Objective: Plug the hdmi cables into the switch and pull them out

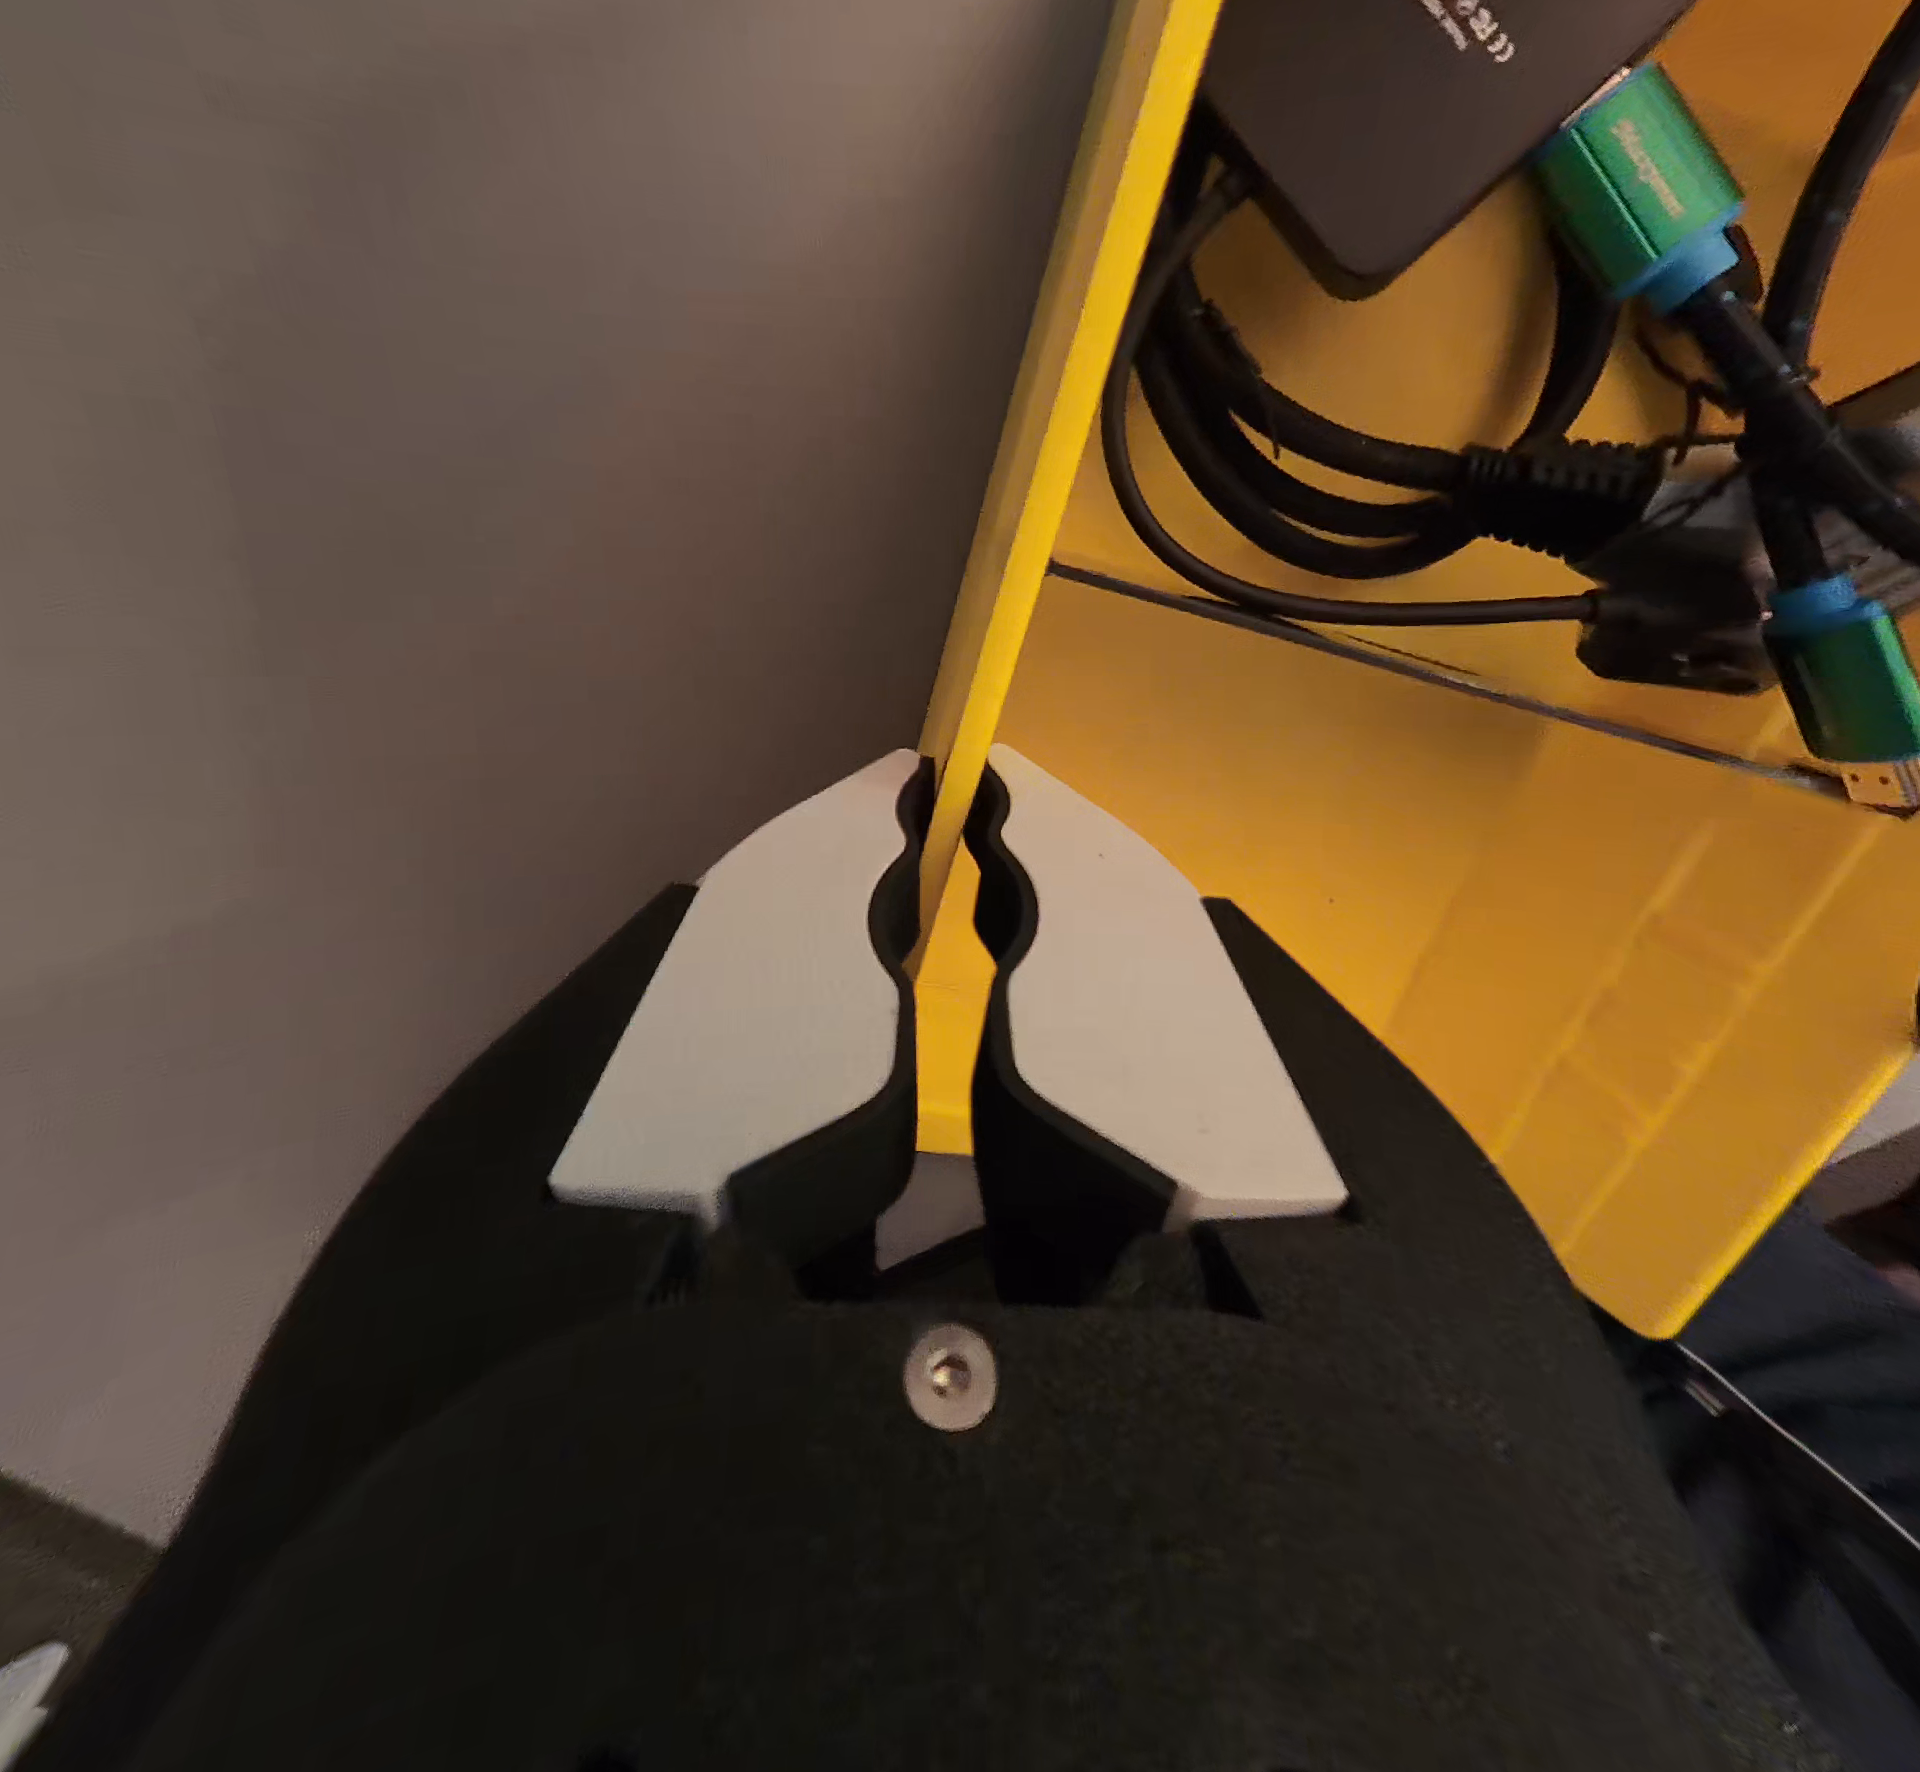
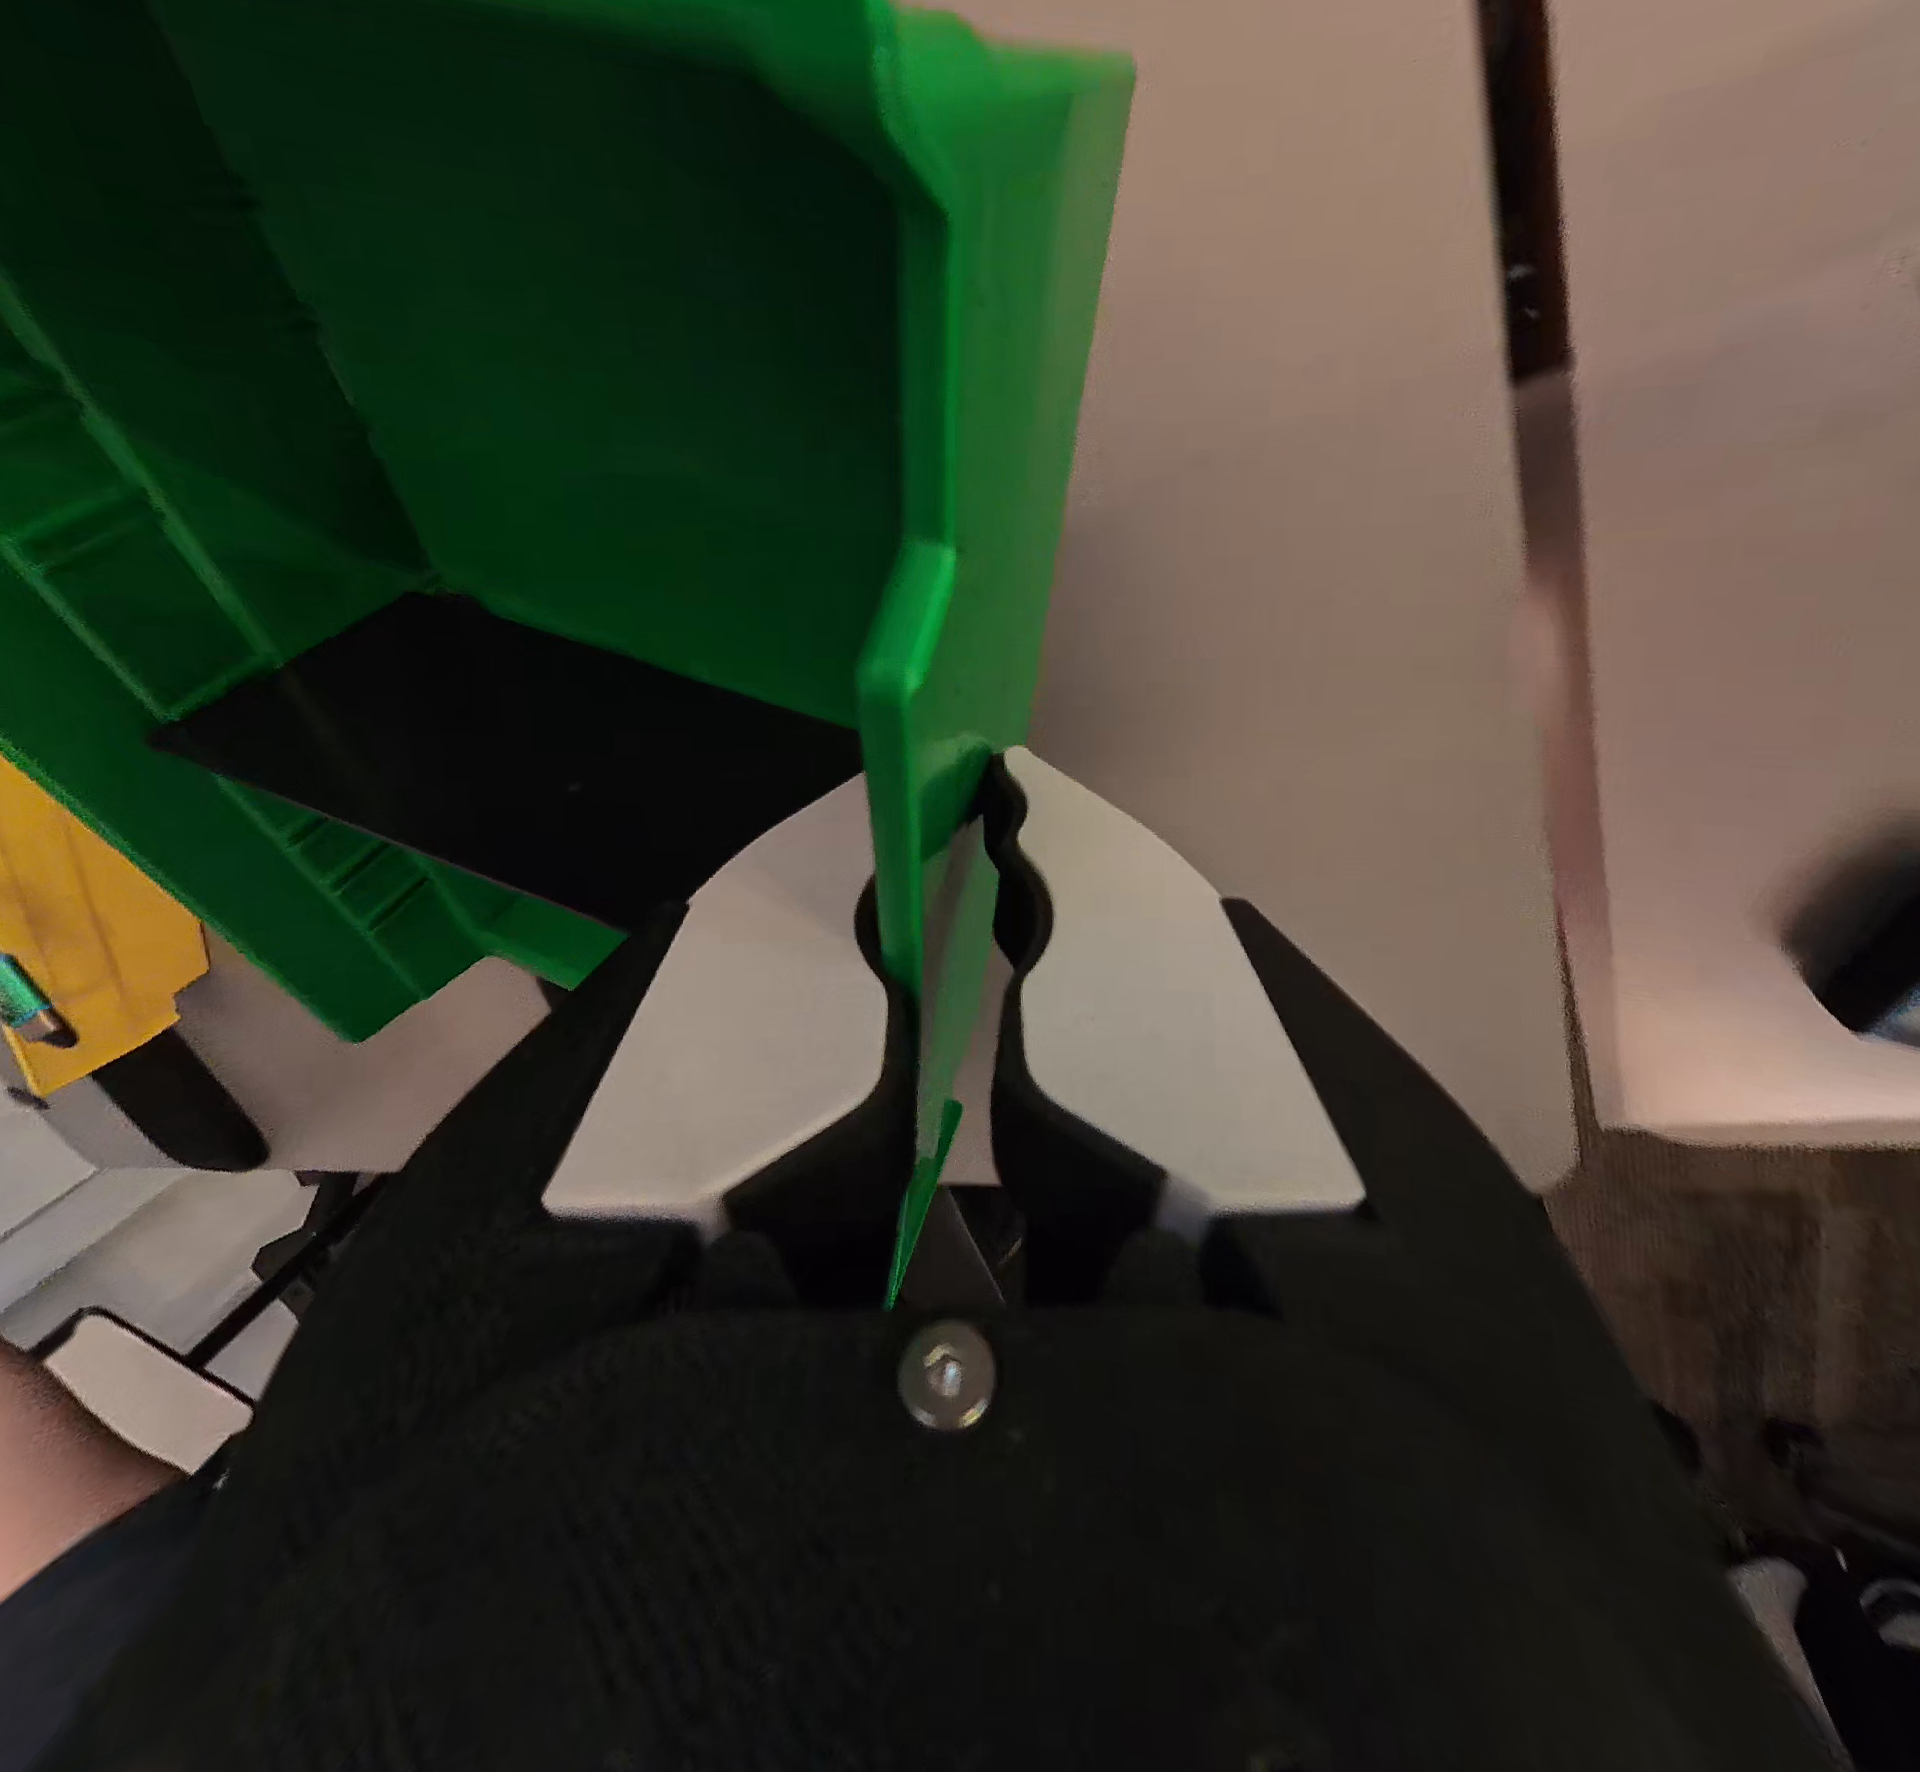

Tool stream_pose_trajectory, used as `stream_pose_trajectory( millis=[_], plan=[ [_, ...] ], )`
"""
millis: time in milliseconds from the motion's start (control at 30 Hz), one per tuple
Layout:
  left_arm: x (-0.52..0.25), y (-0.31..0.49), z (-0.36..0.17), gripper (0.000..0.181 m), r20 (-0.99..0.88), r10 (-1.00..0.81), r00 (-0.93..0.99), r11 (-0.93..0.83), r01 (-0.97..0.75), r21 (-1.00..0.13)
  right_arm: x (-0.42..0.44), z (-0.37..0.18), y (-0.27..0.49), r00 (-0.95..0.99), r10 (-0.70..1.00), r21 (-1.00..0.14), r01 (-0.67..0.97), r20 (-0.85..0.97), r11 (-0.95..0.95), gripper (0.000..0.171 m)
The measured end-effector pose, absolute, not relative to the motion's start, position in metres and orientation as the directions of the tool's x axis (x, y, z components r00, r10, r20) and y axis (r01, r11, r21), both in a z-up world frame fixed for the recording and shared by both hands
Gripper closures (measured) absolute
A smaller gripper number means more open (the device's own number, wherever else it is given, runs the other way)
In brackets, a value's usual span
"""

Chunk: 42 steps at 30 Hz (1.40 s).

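In the left wrist view my left gripper (image 1: 956,777) is shut on the thin side wall of a yellow bin (image 1: 1101,320), with both pads pressed on it. Inside the bin lies a black HDMI switch (image 1: 1455,60) with a green and blue HDMI plug (image 1: 1631,184) at its edge. A second green plug (image 1: 1849,683) lies loose among coiled black cables (image 1: 1299,475). In the right wrist view my right gripper (image 2: 951,787) is shut on the side wall of a green bin (image 2: 997,372). Its left fingertip is hidden behind that wall.
The green bin has a dark floor (image 2: 499,735) with nothing showing on it. A corner of the yellow bin (image 2: 83,943) shows at the left of the right wrist view. A pale surface (image 1: 468,372) lies beyond both bins. A person's arm (image 2: 52,1473) is at the lower left. Some 70 centimeters of space lies between my two pairs of fingers.
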<state>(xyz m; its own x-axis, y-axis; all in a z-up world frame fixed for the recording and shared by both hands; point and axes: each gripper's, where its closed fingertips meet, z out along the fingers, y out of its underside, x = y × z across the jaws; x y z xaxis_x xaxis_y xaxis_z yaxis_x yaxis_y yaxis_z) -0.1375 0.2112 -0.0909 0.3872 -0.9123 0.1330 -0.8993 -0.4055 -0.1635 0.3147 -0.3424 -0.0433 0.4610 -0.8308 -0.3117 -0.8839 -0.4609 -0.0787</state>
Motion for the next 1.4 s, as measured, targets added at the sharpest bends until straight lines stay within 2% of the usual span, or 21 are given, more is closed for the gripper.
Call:
stream_pose_trajectory(
  millis=[133,267,400,667,833,1000,1200,1300,1400],
  plan=[
    [-0.190,0.247,-0.090,0.176,0.152,-0.854,0.498,-0.519,-0.836,-0.179,0.306,-0.059,-0.287,0.513,-0.765,-0.088,-0.847,-0.389,-0.524,0.160],
    [-0.241,0.275,-0.089,0.177,0.176,-0.772,0.611,-0.635,-0.746,-0.199,0.289,-0.090,-0.232,0.551,-0.713,-0.045,-0.803,-0.434,-0.594,0.160],
    [-0.281,0.293,-0.089,0.178,0.168,-0.733,0.659,-0.679,-0.703,-0.211,0.273,-0.108,-0.201,0.606,-0.694,0.053,-0.737,-0.387,-0.673,0.160],
    [-0.309,0.303,-0.088,0.176,0.285,-0.674,0.681,-0.738,-0.608,-0.293,0.273,-0.124,-0.169,0.610,-0.726,0.121,-0.733,-0.317,-0.669,0.163],
    [-0.311,0.303,-0.088,0.175,0.313,-0.671,0.672,-0.741,-0.595,-0.312,0.285,-0.129,-0.162,0.639,-0.708,0.106,-0.715,-0.301,-0.691,0.165],
    [-0.312,0.304,-0.090,0.177,0.184,-0.724,0.665,-0.682,-0.648,-0.339,0.292,-0.130,-0.161,0.684,-0.670,0.096,-0.676,-0.289,-0.731,0.164],
    [-0.314,0.304,-0.091,0.178,0.120,-0.723,0.680,-0.674,-0.658,-0.336,0.297,-0.131,-0.163,0.824,-0.522,0.081,-0.518,-0.221,-0.852,0.165],
    [-0.314,0.302,-0.091,0.178,0.131,-0.725,0.676,-0.672,-0.654,-0.347,0.297,-0.133,-0.163,0.787,-0.586,0.090,-0.581,-0.194,-0.809,0.164],
    [-0.314,0.300,-0.092,0.178,0.138,-0.737,0.662,-0.659,-0.657,-0.366,0.297,-0.135,-0.162,0.805,-0.553,0.020,-0.563,-0.213,-0.827,0.163]
  ],
)
